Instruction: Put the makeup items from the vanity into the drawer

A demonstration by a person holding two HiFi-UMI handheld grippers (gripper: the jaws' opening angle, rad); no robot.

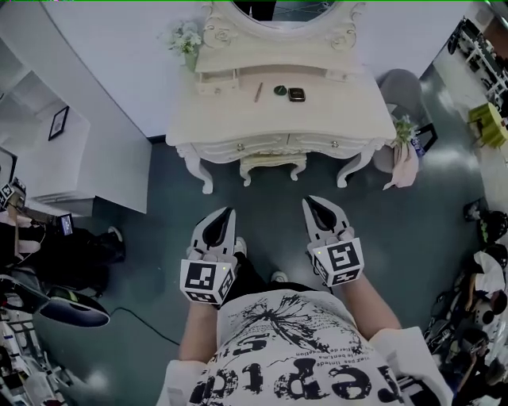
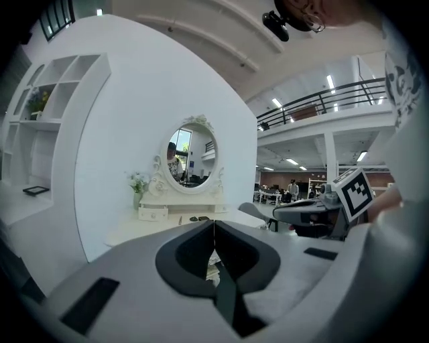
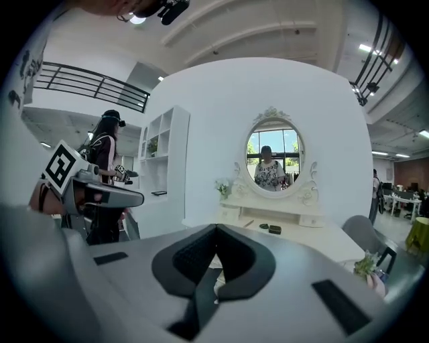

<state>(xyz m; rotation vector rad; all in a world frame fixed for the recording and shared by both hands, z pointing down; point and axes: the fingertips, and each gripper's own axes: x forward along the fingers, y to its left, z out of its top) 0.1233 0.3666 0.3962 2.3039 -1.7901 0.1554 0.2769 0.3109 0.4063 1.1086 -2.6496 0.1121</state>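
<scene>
At the top centre of the head view stands a cream-white carved vanity table (image 1: 238, 119) with an oval mirror (image 1: 282, 12), its front edge facing the person. Three makeup items lie on its top, well back from the front edge and near the mirror base. They are one thin brown pencil (image 1: 258, 92), one round dark green compact (image 1: 280, 90) and one square black compact (image 1: 296, 95). The two compacts sit just beside each other, with the pencil a little to their left. Two shallow front drawers (image 1: 240, 147) run under the tabletop, each with one knob, both shut. One matching cream stool (image 1: 272, 164) is tucked between the table legs. One small vase of white flowers (image 1: 186, 40) stands at the tabletop's upper left corner.

Lower centre, two grey handheld grippers point toward the table, side by side and well apart from it. The left gripper (image 1: 228, 212) has its jaws pressed together with nothing between them. The right gripper (image 1: 311, 203) is likewise closed and empty. Bare dark grey-green floor (image 1: 270, 198) lies open between the grippers and the stool. A white curved wall (image 1: 103, 95) bounds the left side, and one grey chair (image 1: 401, 83) stands by the table's right end. Clutter lines the far left and right edges of the frame.
</scene>
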